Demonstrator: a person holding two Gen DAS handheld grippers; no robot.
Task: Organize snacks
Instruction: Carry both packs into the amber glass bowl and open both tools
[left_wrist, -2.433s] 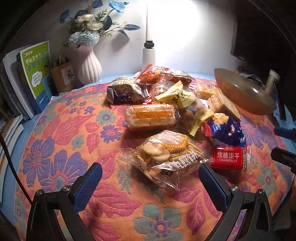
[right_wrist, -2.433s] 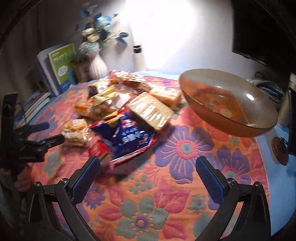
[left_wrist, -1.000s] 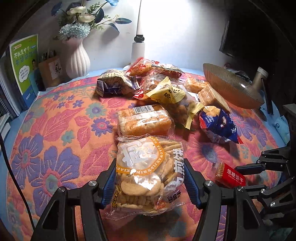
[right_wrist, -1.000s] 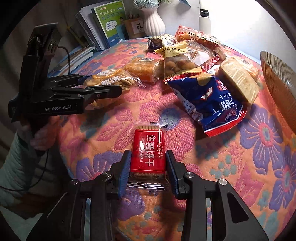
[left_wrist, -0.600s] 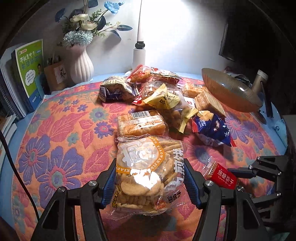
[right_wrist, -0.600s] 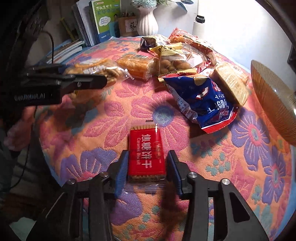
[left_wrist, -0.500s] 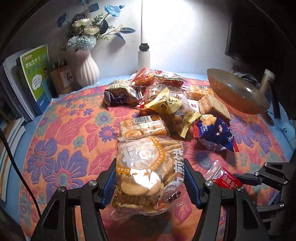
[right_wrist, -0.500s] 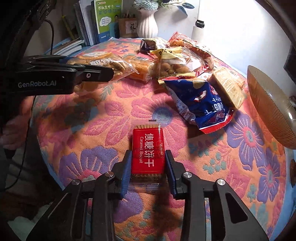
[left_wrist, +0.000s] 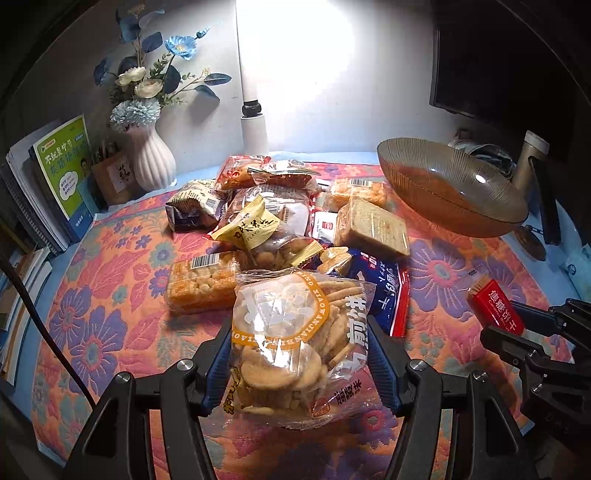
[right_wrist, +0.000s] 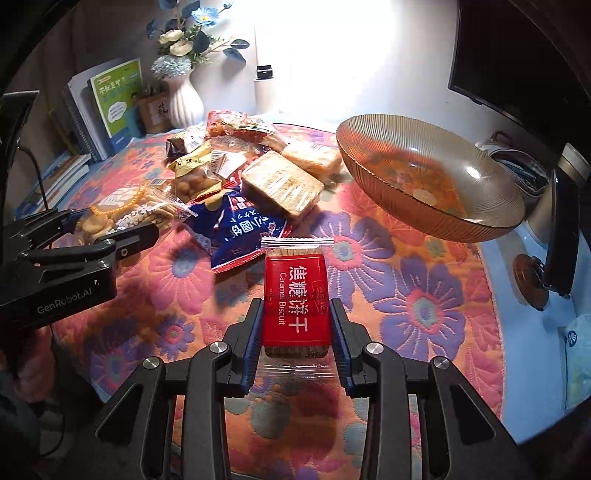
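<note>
My left gripper is shut on a clear bag of round biscuits and holds it above the flowered cloth; the bag also shows in the right wrist view. My right gripper is shut on a red caramel biscuit pack, lifted off the cloth; the pack also shows in the left wrist view. A pile of snack packets lies at the table's middle. A ribbed amber glass bowl stands empty at the right, beyond the red pack.
A white vase with blue flowers, books and a white lamp base stand along the back and left. A blue snack bag and a square cracker pack lie between my grippers and the bowl. A dark stand is at the right edge.
Both grippers have lifted with their packs and swung toward the bowl. The red pack has risen off the cloth and the bowl now sits closer in both views.
</note>
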